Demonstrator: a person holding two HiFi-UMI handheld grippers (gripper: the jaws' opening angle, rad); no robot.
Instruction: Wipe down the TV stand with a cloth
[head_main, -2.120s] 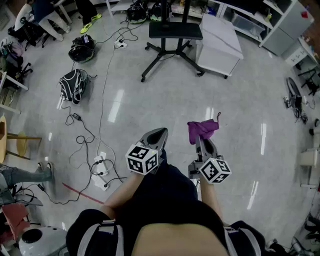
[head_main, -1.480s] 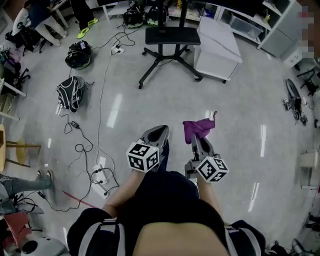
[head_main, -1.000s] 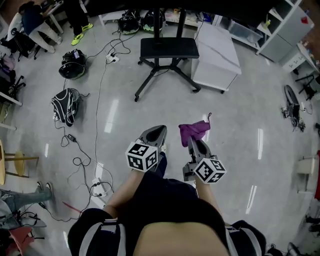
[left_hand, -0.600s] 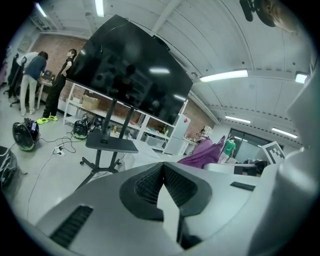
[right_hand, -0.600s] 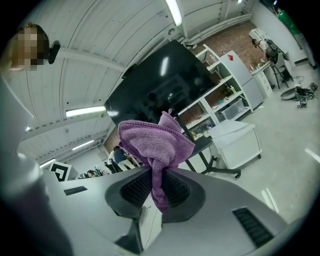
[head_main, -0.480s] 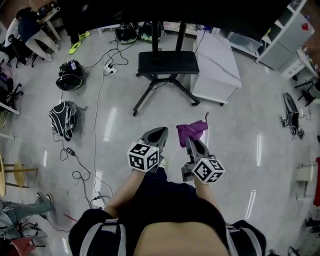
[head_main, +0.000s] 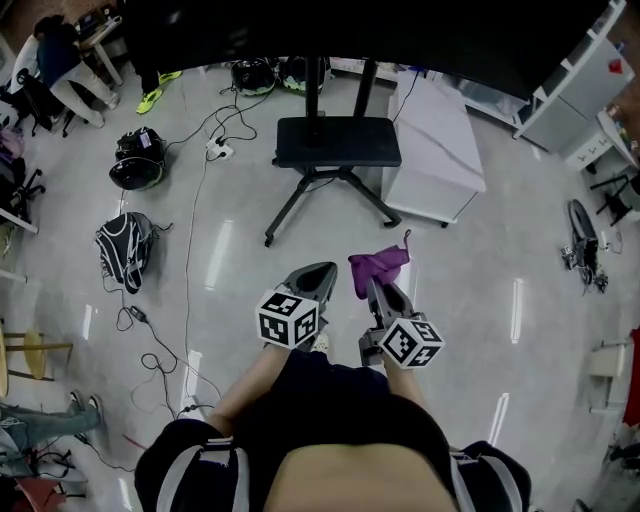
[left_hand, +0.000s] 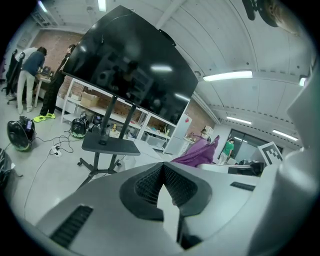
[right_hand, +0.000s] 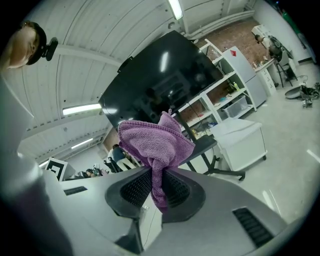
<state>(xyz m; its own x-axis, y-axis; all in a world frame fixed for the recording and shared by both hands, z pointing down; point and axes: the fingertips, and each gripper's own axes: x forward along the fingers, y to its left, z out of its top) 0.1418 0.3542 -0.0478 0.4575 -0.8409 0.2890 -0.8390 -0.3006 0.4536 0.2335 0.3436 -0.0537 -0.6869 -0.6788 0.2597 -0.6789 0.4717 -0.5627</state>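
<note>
The TV stand has a black shelf (head_main: 338, 142) on a wheeled base, with a large black screen (head_main: 350, 30) above it. It stands on the floor ahead of both grippers, well apart from them. My right gripper (head_main: 367, 287) is shut on a purple cloth (head_main: 378, 268), which bunches up above the jaws (right_hand: 155, 142). My left gripper (head_main: 318, 272) is shut with nothing in it, its jaws meeting at the tip (left_hand: 162, 166). The left gripper view shows the screen (left_hand: 132, 70), the shelf (left_hand: 110, 146) and the cloth (left_hand: 197, 154) off to the right.
A white cabinet (head_main: 437, 150) stands just right of the stand. Cables (head_main: 190, 300), a backpack (head_main: 125, 250), a helmet (head_main: 135, 172) and a power strip (head_main: 215, 147) lie on the floor at left. White shelving (head_main: 570, 90) is at the far right. People stand at the far left.
The TV stand has come closer and lower in the head view as the person walked toward it. Both grippers kept their pose, the cloth still held in the right one.
</note>
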